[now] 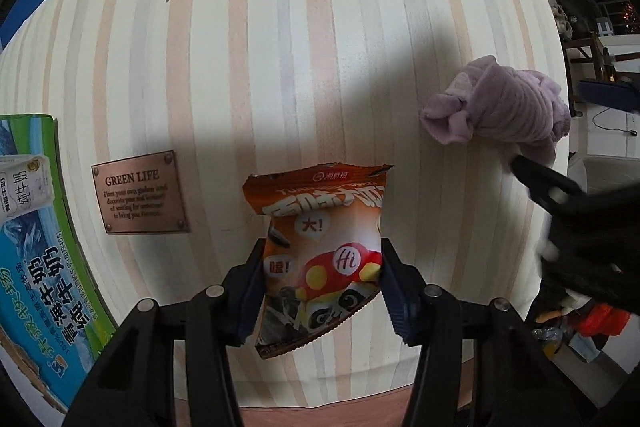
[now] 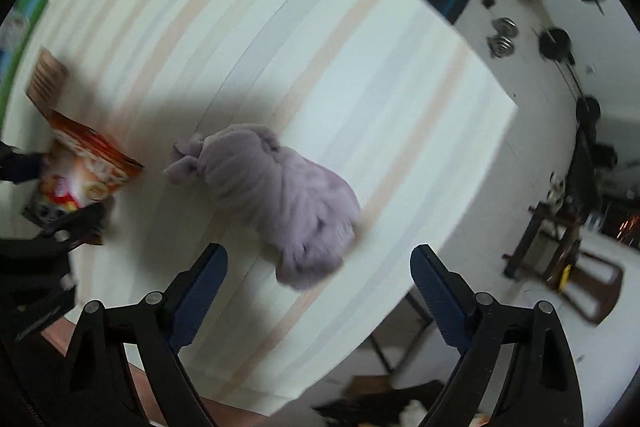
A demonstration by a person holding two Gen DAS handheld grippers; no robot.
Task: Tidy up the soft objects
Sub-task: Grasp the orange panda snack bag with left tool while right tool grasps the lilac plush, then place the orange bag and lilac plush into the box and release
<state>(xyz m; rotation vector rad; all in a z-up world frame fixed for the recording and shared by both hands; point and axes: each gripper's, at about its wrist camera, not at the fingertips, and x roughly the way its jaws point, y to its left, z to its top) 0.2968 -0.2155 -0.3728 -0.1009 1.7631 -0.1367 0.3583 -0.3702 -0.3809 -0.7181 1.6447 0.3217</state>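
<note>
My left gripper [image 1: 322, 267] is shut on an orange snack bag [image 1: 320, 251] and holds it above the striped table [image 1: 280, 47]. The bag also shows at the left of the right wrist view [image 2: 80, 171], with the left gripper around it. A crumpled lilac cloth [image 1: 504, 107] lies near the table's right edge. In the right wrist view the cloth [image 2: 280, 195] lies just ahead of my right gripper [image 2: 320, 267], which is open and empty, its jaws wide apart. The right gripper's finger [image 1: 548, 183] shows close to the cloth in the left wrist view.
A green and blue milk carton box [image 1: 36, 247] lies at the table's left. A copper "GREEN LIFE" plaque [image 1: 140, 193] lies left of the bag. The table's right edge [image 2: 460, 227] drops to a floor with weights and chairs.
</note>
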